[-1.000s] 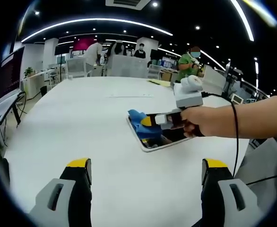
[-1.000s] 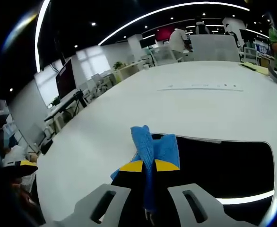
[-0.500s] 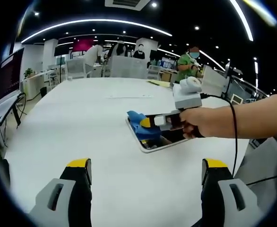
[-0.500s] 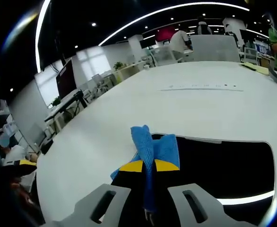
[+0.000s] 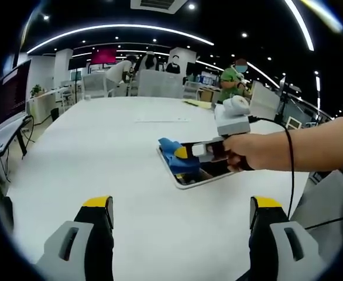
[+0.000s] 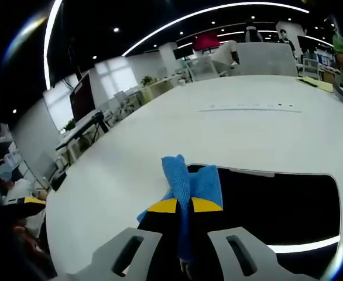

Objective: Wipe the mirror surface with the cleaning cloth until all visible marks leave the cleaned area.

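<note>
Right gripper [image 6: 184, 206] pinches blue cloth [image 6: 190, 182] at mirror [image 6: 277, 211] edge, mid-worktop [image 5: 101, 152]. Left gripper [image 5: 180, 205] spread wide, idle at 6 o'clock. Risk: unbraced mirror slides under wiping; cloth slips from pinch.

The left gripper [image 5: 180, 205] had two black jaws with yellow tips, and each jaw grew out of a grey plastic base with a long slot in it. The right gripper [image 6: 184, 205] was built the same way: yellow tips, black jaws, grey slotted bases below them. A black cable [image 5: 291, 170] ran back from the right gripper, behind the jaws, past the bare forearm [image 5: 312, 149] of the person.
</note>
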